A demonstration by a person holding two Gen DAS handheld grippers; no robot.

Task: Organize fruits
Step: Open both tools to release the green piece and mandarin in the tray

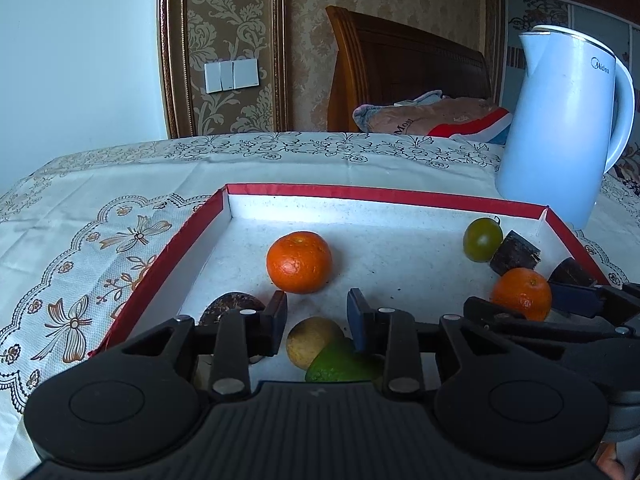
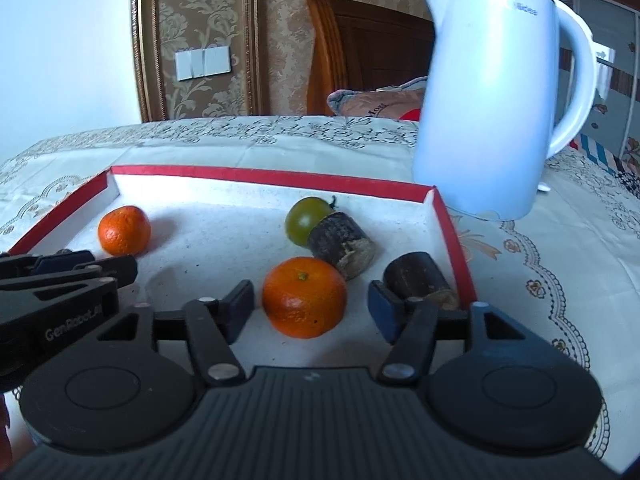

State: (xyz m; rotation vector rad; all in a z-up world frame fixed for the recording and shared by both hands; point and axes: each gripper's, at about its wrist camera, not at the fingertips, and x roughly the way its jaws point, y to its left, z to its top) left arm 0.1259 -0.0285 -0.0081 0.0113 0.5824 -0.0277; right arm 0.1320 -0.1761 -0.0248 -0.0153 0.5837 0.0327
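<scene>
A red-rimmed tray (image 1: 400,194) sits on the table's patterned cloth (image 1: 120,208), with a pale blue kettle (image 1: 564,120) standing just beyond its far right corner. The left gripper (image 1: 317,322) has its fingers spread and empty; below them in the frame lie a yellowish fruit (image 1: 310,342) touching a green one (image 1: 340,366), with an orange (image 1: 299,262) ahead. The right gripper (image 2: 311,311) has its fingers spread either side of a second orange (image 2: 304,297), not pressing it. Behind sit a green tomato (image 2: 306,219) and two dark stubby chunks (image 2: 340,244); one chunk (image 2: 416,276) crowds the right finger
</scene>
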